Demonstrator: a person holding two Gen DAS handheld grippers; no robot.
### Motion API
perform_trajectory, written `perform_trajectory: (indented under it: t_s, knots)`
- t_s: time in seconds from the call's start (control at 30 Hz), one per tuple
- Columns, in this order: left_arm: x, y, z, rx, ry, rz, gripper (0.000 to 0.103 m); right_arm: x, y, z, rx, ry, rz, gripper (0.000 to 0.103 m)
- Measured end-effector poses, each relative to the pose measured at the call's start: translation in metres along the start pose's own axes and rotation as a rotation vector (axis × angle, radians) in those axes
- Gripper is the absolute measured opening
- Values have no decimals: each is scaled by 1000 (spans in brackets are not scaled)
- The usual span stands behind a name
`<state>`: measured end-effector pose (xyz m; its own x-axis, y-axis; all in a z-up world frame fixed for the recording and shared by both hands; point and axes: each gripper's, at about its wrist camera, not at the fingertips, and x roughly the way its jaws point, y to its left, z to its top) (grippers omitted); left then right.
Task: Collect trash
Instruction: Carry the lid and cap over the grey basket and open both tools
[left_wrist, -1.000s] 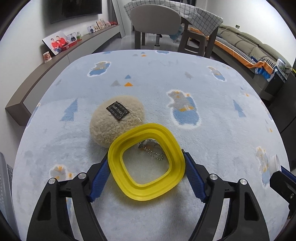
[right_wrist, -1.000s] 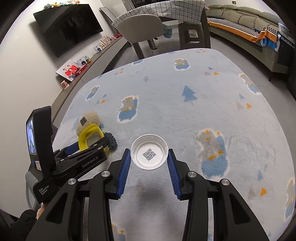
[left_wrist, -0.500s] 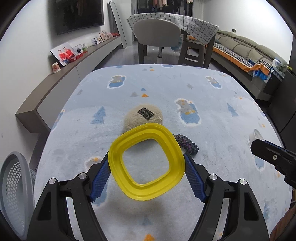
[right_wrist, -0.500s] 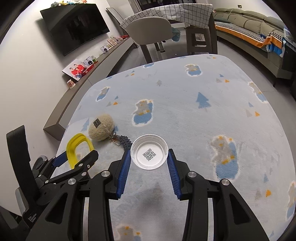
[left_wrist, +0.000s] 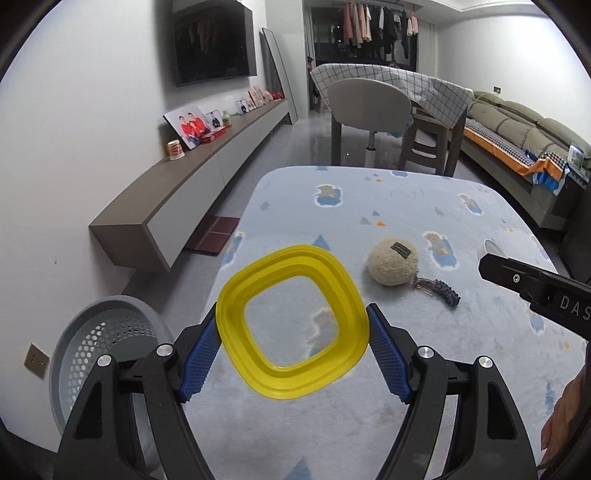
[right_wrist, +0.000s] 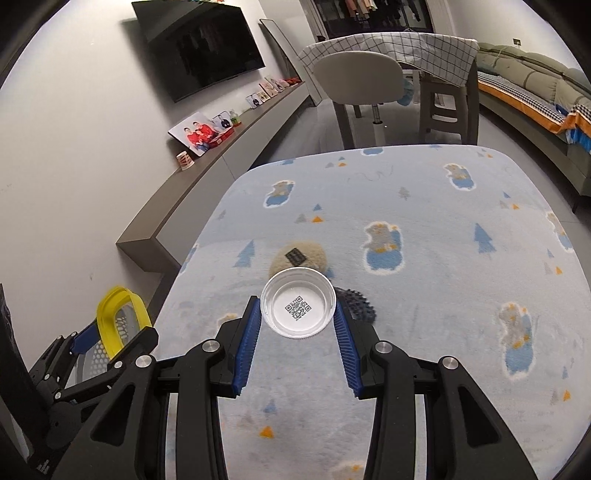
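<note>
L gripper (left_wrist: 293, 325) clamps yellow ring (left_wrist: 293, 321) by its sides, over the rug's near-left edge. Bin (left_wrist: 107, 350) sits on the floor just left & below, so L is nearer. R gripper (right_wrist: 298, 308) pinches white cup (right_wrist: 298, 306), further right over rug (right_wrist: 443, 206).

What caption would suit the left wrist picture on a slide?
Left gripper carries a yellow square ring above the patterned blanket, a grey mesh bin waiting lower left.

A home living room: a wall-mounted television (left_wrist: 212, 42) above a long low cabinet (left_wrist: 192, 192) with family photos (left_wrist: 190, 125), a sofa (left_wrist: 517, 136) far right, hanging laundry (left_wrist: 373, 24) beyond a dining table (left_wrist: 399, 83).
</note>
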<state>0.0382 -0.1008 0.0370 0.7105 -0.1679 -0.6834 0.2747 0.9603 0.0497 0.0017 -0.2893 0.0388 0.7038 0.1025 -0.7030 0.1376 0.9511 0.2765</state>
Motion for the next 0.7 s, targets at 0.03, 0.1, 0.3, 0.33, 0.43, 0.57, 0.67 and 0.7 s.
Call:
perform_trajectory:
  t_s: [0.03, 0.1, 0.3, 0.33, 0.43, 0.57, 0.67, 0.7]
  knots:
    - [-4, 9, 0, -11, -6, 8, 74, 2, 11, -1, -20, 0, 3, 39]
    - [-11, 28, -2, -33, -15, 25, 74, 6, 29, -2, -46, 3, 16, 39]
    - [-28, 79, -12, -76, -25, 80, 74, 19, 87, -10, -117, 25, 80, 39]
    - [-30, 87, -15, -84, -24, 90, 74, 21, 96, -12, -121, 34, 101, 39]
    - [-36, 114, -25, -104, -19, 119, 74, 25, 122, -18, -152, 47, 133, 39]
    - [-41, 147, -36, -132, -8, 156, 74, 29, 153, -25, -193, 52, 161, 39]
    - [-44, 168, -44, -152, 2, 177, 74, 35, 174, -30, -225, 61, 173, 39]
    - [-45, 175, -47, -156, 5, 183, 74, 37, 180, -32, -232, 66, 180, 39]
